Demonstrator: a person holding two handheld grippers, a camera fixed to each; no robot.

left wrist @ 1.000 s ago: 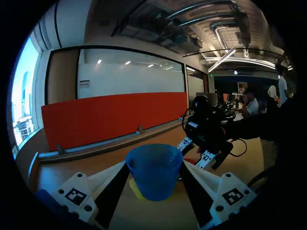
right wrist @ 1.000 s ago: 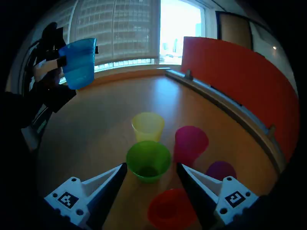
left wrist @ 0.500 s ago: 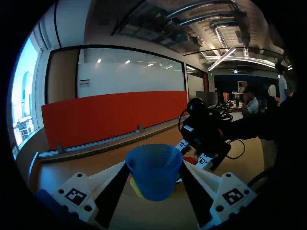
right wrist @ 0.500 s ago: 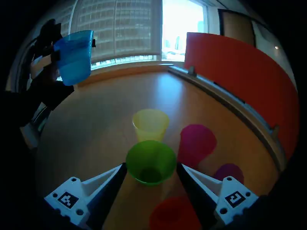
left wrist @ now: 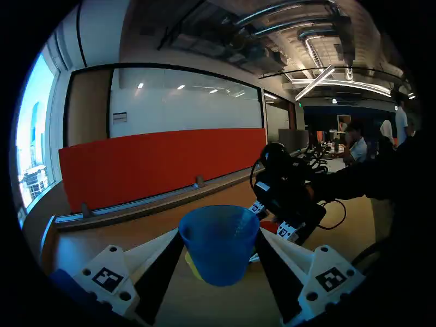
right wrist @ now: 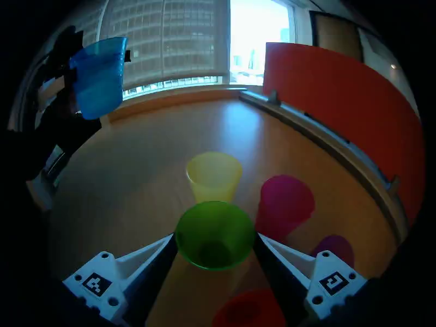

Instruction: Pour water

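My left gripper [left wrist: 218,245] is shut on a blue cup [left wrist: 219,245] and holds it upright above the wooden table [left wrist: 207,305]. In the right gripper view that blue cup [right wrist: 99,82] hangs high at the far left, tilted slightly, in the left gripper [right wrist: 98,64]. My right gripper [right wrist: 215,248] has a green cup [right wrist: 214,234] between its fingertips, and both fingers touch the cup's sides. The green cup looks empty inside. The right gripper [left wrist: 268,218], with the hand holding it, shows beyond the blue cup in the left gripper view.
A yellow cup [right wrist: 213,175] stands just beyond the green one, a magenta cup [right wrist: 286,203] and a purple cup [right wrist: 337,249] to its right, and a red cup [right wrist: 248,312] close below. An orange divider [right wrist: 349,103] edges the table [right wrist: 136,163]. People sit far off [left wrist: 357,147].
My right gripper has moved forward until the green cup sits between its fingers. The blue cup has drifted up and left in the right gripper view.
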